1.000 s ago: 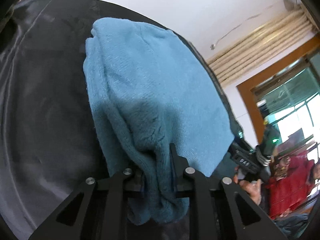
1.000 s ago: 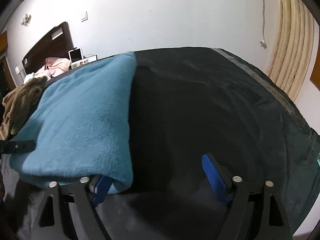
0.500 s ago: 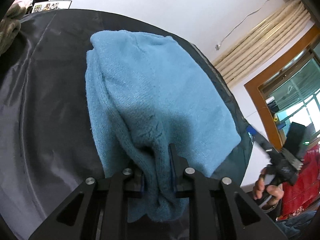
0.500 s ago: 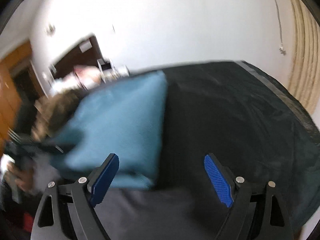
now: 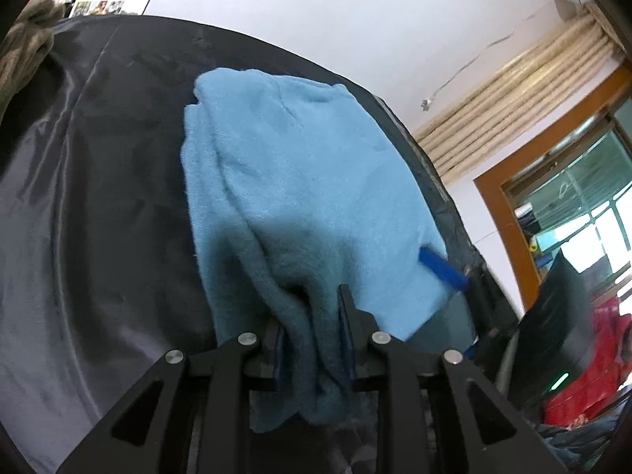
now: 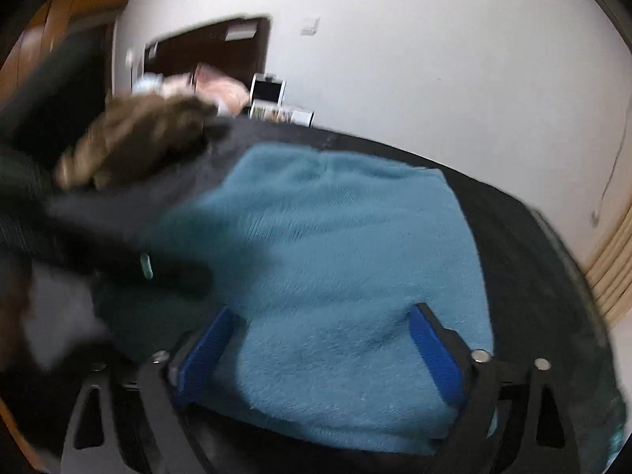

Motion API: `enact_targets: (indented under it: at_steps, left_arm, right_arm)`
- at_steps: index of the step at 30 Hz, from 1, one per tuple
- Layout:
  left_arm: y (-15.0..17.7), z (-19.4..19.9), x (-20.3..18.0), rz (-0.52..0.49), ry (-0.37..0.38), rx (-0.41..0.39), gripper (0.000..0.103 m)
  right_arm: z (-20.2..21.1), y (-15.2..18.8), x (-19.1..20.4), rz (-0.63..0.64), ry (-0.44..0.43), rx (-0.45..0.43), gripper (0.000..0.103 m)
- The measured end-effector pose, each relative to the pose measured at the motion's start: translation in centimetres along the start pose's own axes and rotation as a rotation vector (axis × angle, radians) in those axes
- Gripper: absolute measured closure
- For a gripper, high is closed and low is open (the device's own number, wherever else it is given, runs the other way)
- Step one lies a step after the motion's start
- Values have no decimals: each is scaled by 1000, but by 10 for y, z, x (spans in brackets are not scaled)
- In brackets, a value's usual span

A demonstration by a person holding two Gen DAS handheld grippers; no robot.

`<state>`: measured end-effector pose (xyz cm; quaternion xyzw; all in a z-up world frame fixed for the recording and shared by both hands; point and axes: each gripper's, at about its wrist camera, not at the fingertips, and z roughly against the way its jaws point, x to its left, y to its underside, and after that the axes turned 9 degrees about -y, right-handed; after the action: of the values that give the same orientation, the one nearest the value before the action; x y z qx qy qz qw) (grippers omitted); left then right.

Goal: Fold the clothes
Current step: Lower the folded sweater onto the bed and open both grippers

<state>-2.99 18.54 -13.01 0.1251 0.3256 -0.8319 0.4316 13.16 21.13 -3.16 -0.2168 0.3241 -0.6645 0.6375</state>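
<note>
Pinching a bunched near corner of the blue fleece garment (image 5: 316, 181), left gripper (image 5: 312, 328) has its jaws narrow with cloth packed between both pads; they have just eased slightly wider, but the pads look to be pressing the fabric; right gripper (image 6: 324, 339) stands spread wide, jaws just opened further, blue ribbed pads (image 6: 434, 351) set either side of the garment's near edge with fleece between them, no visible squeeze; one blue pad of the right gripper (image 5: 442, 270) shows in the left wrist view lying on the garment's right-hand edge; garment is folded into a thick, roughly rectangular stack, several layers showing along its left side, top face fluffy and mostly smooth, near end rumpled where it is gripped; it lies on a dark satin-like cover (image 5: 79, 197) over the bed; a brown crumpled garment (image 6: 138, 138) sits beyond it near the far left, blurred in the right wrist view; white wall (image 5: 316, 12) behind, pleated curtain (image 5: 525, 91) at the right.
</note>
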Motion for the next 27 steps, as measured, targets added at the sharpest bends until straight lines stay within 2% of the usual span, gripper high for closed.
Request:
enact_targets:
  at_steps: [3, 7, 10, 15, 16, 18, 20, 23, 25, 27]
  left_arm:
    - [-5, 3, 2, 15, 6, 1, 76]
    - [-13, 7, -4, 9, -1, -2, 73]
    - [-14, 15, -2, 30, -16, -43, 69]
    - [-17, 44, 6, 74, -42, -155, 63]
    - [-18, 50, 2, 60, -39, -176, 61]
    - [-22, 51, -12, 29, -25, -192, 54]
    - [-28, 46, -28, -9, -15, -189, 52]
    - [-38, 32, -46, -47, -13, -177, 51]
    - [-45, 23, -47, -46, -19, -161, 49]
    - [-53, 12, -47, -40, -18, -142, 46]
  right_arm:
    - [-7, 5, 6, 27, -8, 29, 2]
    - [-8, 8, -2, -2, -48, 35, 2]
    - [-7, 10, -2, -9, -57, 41, 2]
    - [-4, 10, -3, -23, -88, 27, 1]
    - [-4, 7, -4, -30, -102, 16, 1]
    - [6, 5, -14, -76, -215, -29, 1]
    - [18, 1, -22, -131, -282, -75, 1]
    - [33, -7, -33, -174, -248, -160, 1]
    - [25, -13, -34, -178, -178, -149, 1]
    - [9, -16, -30, -178, -145, -98, 1]
